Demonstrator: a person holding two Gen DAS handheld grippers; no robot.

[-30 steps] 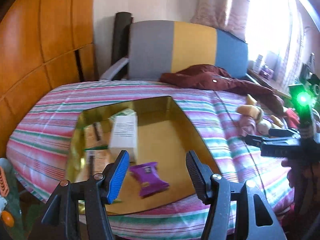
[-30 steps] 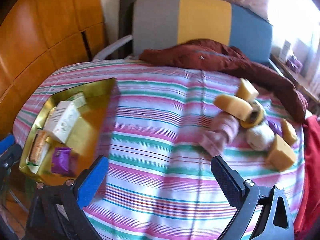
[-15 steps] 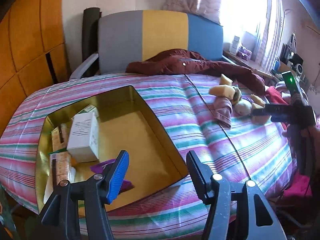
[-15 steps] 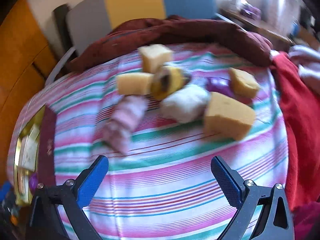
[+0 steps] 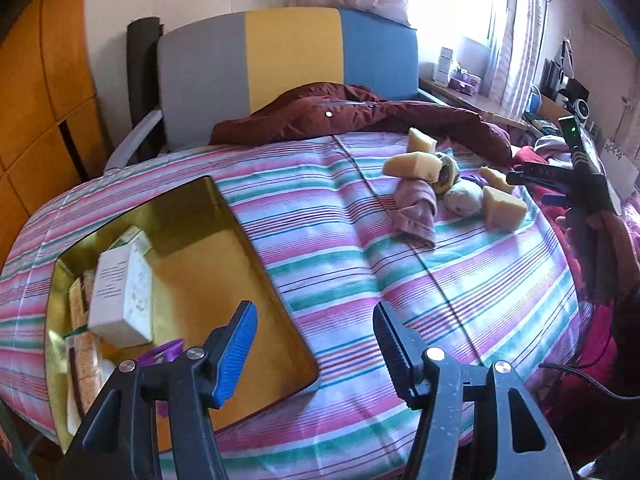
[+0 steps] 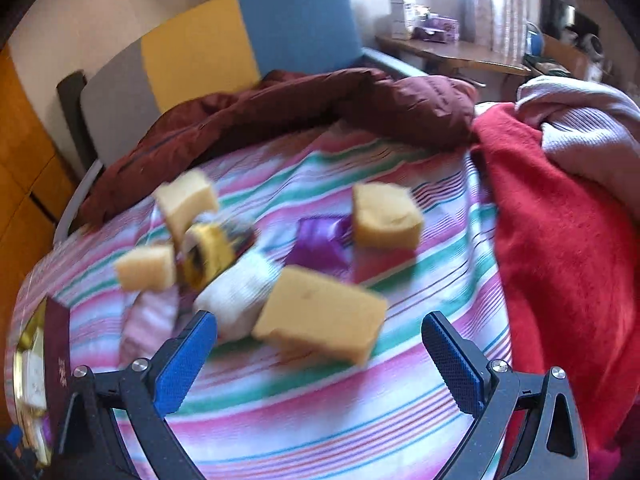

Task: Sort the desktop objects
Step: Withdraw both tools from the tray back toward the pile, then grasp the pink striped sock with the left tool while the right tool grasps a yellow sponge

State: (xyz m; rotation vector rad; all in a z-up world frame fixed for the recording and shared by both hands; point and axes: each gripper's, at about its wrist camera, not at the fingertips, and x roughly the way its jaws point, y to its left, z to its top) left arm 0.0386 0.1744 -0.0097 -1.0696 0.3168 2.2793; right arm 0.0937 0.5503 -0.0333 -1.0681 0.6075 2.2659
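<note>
1. Sorting looked partly done: the gold tray (image 5: 276, 320) at lower left of the left wrist view already held a white box (image 5: 120, 300), a purple packet (image 5: 164, 354) and some wrapped snacks along its left wall, which I judged to be items already sorted.
2. Unsorted things lay clustered at upper right of that view, well apart from the tray: yellow sponge blocks (image 6: 320, 316), a pink cloth (image 5: 416, 208), a pale rolled sock (image 6: 240, 292), a yellow-and-dark roll (image 6: 208, 252) and a second purple packet (image 6: 320, 244).
3. Left gripper (image 5: 312, 352) hung over the tray's right edge at the bottom of its frame, fingers spread partway with nothing between them; it seemed to be waiting by the drop-off spot.
4. Right gripper (image 6: 320, 354) sat at the bottom of its own blurred view, fingers spread wide and empty, with the nearest sponge block just above the gap. That line-up suggested the block as the likely next pick.
5. Support was not a bench but a rounded surface under a pink, green and white striped cover (image 5: 380, 280), soft-looking, so pressing down would probably sink.
6. Behind stood a grey, yellow and blue chair back (image 5: 288, 56), a maroon jacket (image 5: 360, 112) draped along the far edge, orange wooden panels (image 5: 40, 100) at left, a bright curtained window (image 5: 460, 8) at upper right, and a red blanket (image 6: 560, 240) at right.
</note>
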